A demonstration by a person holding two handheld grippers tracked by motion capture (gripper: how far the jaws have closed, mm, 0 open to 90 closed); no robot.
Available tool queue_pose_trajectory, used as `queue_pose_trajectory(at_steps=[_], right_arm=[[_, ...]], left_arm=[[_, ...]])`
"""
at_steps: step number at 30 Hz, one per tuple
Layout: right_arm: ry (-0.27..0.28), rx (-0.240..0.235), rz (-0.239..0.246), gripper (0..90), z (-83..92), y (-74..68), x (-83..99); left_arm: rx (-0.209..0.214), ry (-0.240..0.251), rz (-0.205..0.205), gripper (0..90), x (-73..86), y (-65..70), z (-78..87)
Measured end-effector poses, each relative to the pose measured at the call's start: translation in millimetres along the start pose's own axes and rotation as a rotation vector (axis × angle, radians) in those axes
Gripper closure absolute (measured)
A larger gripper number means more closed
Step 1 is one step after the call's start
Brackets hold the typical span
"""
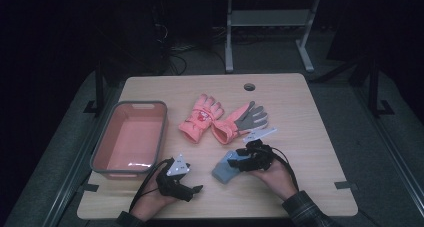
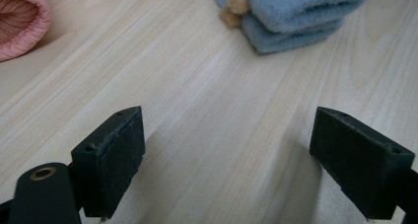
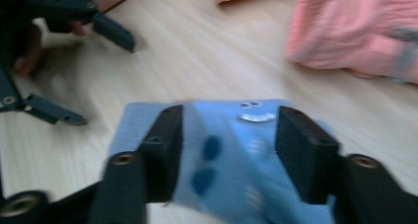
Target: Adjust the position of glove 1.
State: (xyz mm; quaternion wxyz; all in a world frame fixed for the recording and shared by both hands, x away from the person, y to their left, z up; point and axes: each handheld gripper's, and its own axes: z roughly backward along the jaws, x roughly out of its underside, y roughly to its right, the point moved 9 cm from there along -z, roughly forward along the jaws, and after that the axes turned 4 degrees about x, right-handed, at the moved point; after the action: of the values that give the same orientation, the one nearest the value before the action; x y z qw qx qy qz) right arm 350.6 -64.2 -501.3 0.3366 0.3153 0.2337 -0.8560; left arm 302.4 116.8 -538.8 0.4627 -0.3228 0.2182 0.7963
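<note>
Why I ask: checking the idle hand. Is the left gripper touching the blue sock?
Apart. The left gripper view shows bare table between the left gripper and the blue sock.

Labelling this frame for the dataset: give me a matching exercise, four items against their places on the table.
Items:
1. Pink plastic bin with grey rim
2. Pair of pink fabric gloves
3. Folded light blue fuzzy sock
4. Left gripper

Places:
A. Between the right gripper's jaws
B. Middle of the light wooden table
C. Jaws wide apart over bare wood, near the table's front edge
D. Left side of the table

Pairs: 1-D, 2-B, 3-A, 4-C
</note>
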Motion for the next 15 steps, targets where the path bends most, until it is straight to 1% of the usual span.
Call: queue_pose_trajectory(at_steps=[2, 5, 6, 7, 8, 11, 12, 15], right_arm=[[0.0, 0.022, -0.023, 34.5, 5.4, 7.5, 1.8], [0.016, 0.045, -0.034, 27.2, 13.2, 18.7, 5.2], [0.019, 0.059, -0.039, 25.3, 17.3, 24.3, 8.4], [0.02, 0.066, -0.038, 23.2, 19.1, 27.3, 10.4], [0.022, 0.085, -0.035, 19.0, 21.8, 32.9, 14.0], [0.014, 0.115, -0.029, 13.8, 26.4, 44.0, 24.7], [0.007, 0.122, -0.029, 13.3, 27.8, 47.2, 29.4], [0.001, 0.165, -0.002, 8.5, 32.5, 56.1, 41.9]], left_arm=[[-0.001, 0.001, 0.002, 12.6, 0.0, 0.1, -0.2], [-0.002, 0.0, 0.003, 12.5, -0.1, 0.2, -0.3], [-0.002, 0.0, 0.005, 12.4, -0.3, 0.3, -0.4], [-0.003, 0.001, 0.006, 12.4, -0.4, 0.3, -0.6], [-0.003, 0.002, 0.008, 12.5, -0.5, 0.3, -0.7], [-0.008, -0.006, 0.01, 12.4, -1.2, 0.0, -0.9], [-0.01, -0.01, 0.012, 12.4, -1.5, 0.0, -0.9], [-0.006, -0.011, 0.018, 12.4, -2.8, -0.1, -1.8]])
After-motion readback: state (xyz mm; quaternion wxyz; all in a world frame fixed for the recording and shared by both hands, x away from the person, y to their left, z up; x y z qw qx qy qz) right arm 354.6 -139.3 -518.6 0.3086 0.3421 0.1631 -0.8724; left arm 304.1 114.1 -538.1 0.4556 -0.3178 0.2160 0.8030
